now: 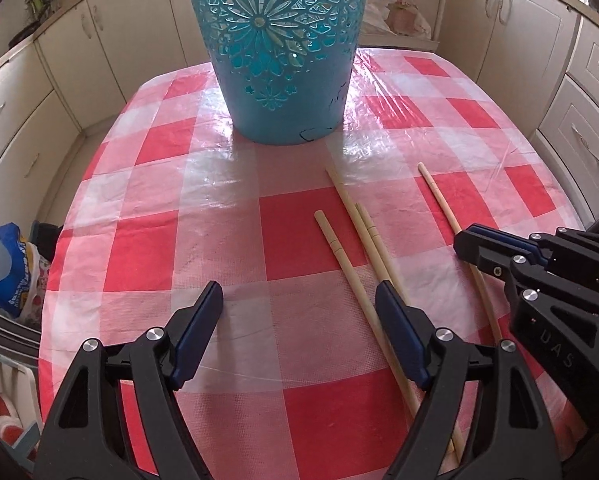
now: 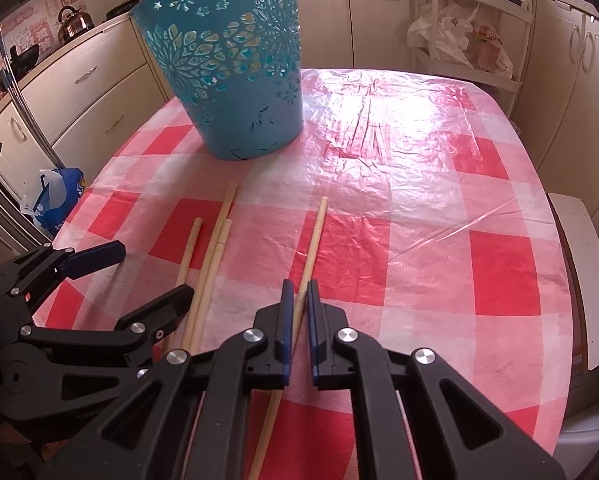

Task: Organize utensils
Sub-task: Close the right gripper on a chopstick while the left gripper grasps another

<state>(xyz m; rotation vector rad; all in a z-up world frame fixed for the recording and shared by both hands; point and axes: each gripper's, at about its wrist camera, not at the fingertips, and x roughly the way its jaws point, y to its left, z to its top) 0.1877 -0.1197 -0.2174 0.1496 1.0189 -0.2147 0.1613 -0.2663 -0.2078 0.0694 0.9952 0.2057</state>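
Clamping one pale wooden chopstick (image 2: 313, 240) in closed right gripper (image 2: 298, 292), hovering wide-open left gripper (image 1: 299, 300) over three more chopsticks (image 1: 363, 232) near blue perforated plastic basket (image 1: 275, 52).

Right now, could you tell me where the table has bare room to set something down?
Free: the checked cloth right of the single chopstick, and the patch left of the blue basket. Crowded: the three chopsticks and both grippers.

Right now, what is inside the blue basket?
Cannot tell. The blue basket stands upright; its cut-outs show only pale gaps, and its opening is out of view. Four chopsticks lie outside.
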